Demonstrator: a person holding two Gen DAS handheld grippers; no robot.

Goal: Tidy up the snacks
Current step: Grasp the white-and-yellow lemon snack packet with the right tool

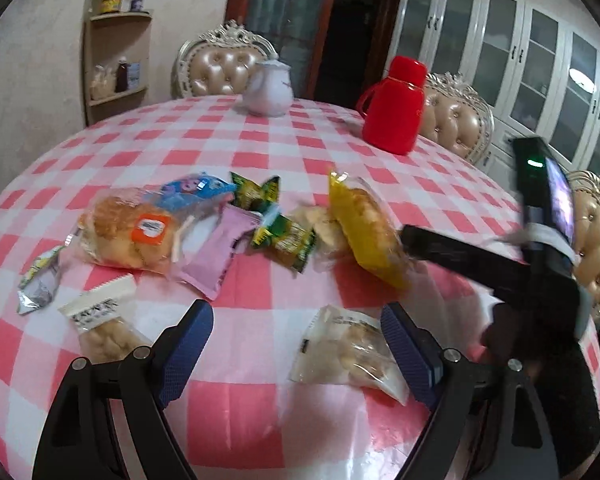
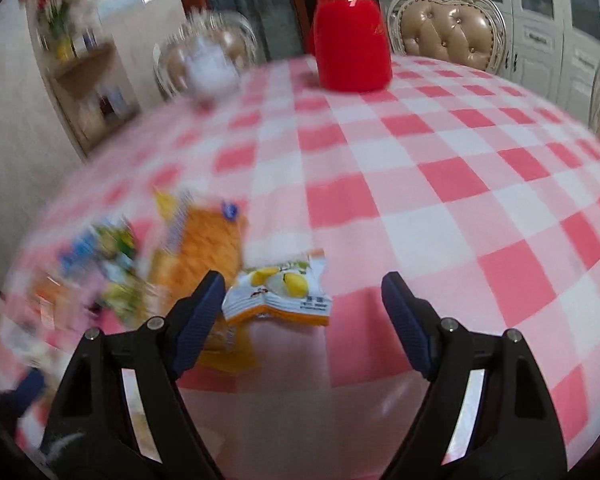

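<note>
Left wrist view: left gripper (image 1: pixel 298 344), jaws apart, empty, above checked tablecloth (image 1: pixel 260 152); clear biscuit packet (image 1: pixel 348 350) just beside its right finger. Right gripper (image 2: pixel 302 308), jaws apart, empty; lemon-print sachet (image 2: pixel 278 292) near its left finger. Snack pile (image 1: pixel 204 228) beyond, loose and unsorted; organizing appears barely begun.

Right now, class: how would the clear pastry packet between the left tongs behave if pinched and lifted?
The clear pastry packet looks puffy, so probably light. Its glossy crinkled film may slip or sag. The pastry inside would likely crush under a hard pinch.
</note>
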